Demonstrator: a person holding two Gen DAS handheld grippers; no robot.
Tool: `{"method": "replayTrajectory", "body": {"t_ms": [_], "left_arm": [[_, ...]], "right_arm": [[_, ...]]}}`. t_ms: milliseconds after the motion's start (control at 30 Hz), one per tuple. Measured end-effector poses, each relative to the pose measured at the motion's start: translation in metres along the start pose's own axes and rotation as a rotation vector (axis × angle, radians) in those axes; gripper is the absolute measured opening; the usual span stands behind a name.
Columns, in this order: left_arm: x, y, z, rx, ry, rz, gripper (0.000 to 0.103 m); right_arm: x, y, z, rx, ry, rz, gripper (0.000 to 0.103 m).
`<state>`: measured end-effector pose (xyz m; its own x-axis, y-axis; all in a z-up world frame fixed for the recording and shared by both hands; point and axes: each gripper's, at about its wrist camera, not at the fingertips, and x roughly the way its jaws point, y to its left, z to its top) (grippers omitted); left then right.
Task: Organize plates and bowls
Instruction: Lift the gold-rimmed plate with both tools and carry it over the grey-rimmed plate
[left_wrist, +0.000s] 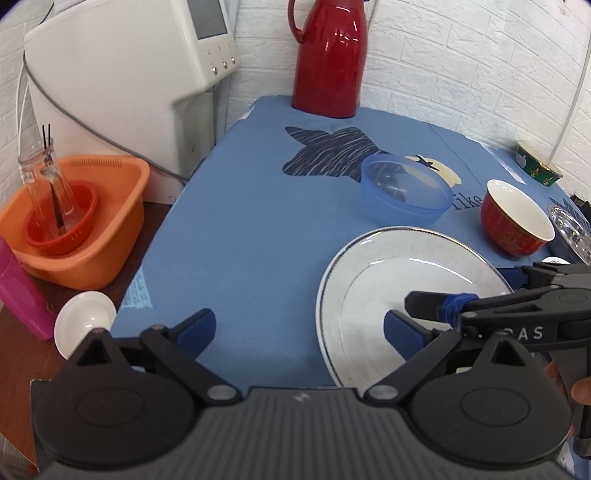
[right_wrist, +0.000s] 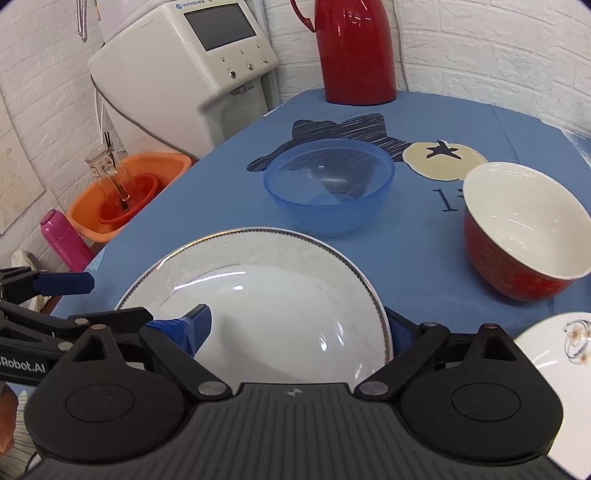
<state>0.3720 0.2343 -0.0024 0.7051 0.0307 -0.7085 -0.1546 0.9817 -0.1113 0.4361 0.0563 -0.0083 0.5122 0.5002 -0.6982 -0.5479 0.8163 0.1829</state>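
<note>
A large white plate (left_wrist: 369, 266) (right_wrist: 280, 266) with a thin dark rim lies on the blue cloth. My right gripper (right_wrist: 297, 325) (left_wrist: 461, 288) is open and straddles the plate's near right rim, one finger over the plate and the other outside it. My left gripper (left_wrist: 301, 326) is open; its right fingertip reaches over the plate's near left part, its left one hangs over bare cloth. Behind the plate stands a blue see-through bowl (left_wrist: 406, 192) (right_wrist: 328, 184). A red bowl (left_wrist: 515, 221) (right_wrist: 517, 229) with a white inside stands to the right.
A red thermos (left_wrist: 328, 55) (right_wrist: 354, 51) stands at the table's back edge, a white machine (left_wrist: 129, 74) beside it. An orange basin (left_wrist: 92, 206) with a red bowl and glass sits left, near a pink bottle (left_wrist: 18, 291) and small white dish (left_wrist: 85, 321). A flowered white plate (right_wrist: 554, 350) lies front right.
</note>
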Motion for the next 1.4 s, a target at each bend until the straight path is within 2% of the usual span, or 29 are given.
{"method": "replayTrajectory", "body": {"t_ms": [167, 267, 433, 567, 633, 733, 767, 800, 833, 867, 1133, 1400], "left_arm": [[0.008, -0.008, -0.004, 0.015, 0.011, -0.044, 0.097], [0.010, -0.006, -0.004, -0.008, 0.013, -0.045, 0.097], [0.016, 0.002, -0.007, -0.033, 0.039, -0.043, 0.097], [0.020, -0.010, -0.009, 0.029, 0.038, -0.026, 0.097], [0.020, -0.011, -0.009, 0.030, 0.039, -0.045, 0.097], [0.021, -0.014, -0.009, 0.050, 0.044, -0.034, 0.096], [0.022, -0.014, -0.008, 0.053, 0.043, -0.035, 0.093], [0.021, -0.015, -0.007, 0.061, 0.039, -0.044, 0.071], [0.018, -0.018, -0.007, 0.085, 0.023, -0.045, 0.063], [0.018, -0.019, -0.005, 0.094, 0.030, -0.085, 0.038], [0.017, -0.027, 0.001, 0.096, 0.028, -0.049, 0.035], [-0.013, -0.029, 0.012, 0.070, -0.015, -0.059, 0.035]], "right_arm": [[-0.012, 0.008, -0.018, -0.105, -0.020, -0.104, 0.082], [-0.009, 0.004, -0.019, -0.094, -0.020, -0.060, 0.085], [-0.009, 0.007, -0.024, -0.101, -0.051, -0.060, 0.085], [-0.016, 0.014, -0.032, -0.107, -0.046, -0.049, 0.085], [-0.017, 0.016, -0.035, -0.121, -0.056, -0.028, 0.086], [-0.017, 0.015, -0.036, -0.124, -0.076, -0.028, 0.084], [-0.016, 0.014, -0.036, -0.127, -0.081, -0.024, 0.083], [-0.016, 0.013, -0.036, -0.133, -0.087, -0.020, 0.082], [-0.016, 0.012, -0.036, -0.134, -0.090, -0.017, 0.080], [-0.017, 0.012, -0.035, -0.132, -0.086, -0.019, 0.078], [-0.023, 0.010, -0.030, -0.017, -0.068, 0.006, 0.077], [-0.057, 0.019, -0.024, -0.003, -0.140, 0.006, 0.078]]}}
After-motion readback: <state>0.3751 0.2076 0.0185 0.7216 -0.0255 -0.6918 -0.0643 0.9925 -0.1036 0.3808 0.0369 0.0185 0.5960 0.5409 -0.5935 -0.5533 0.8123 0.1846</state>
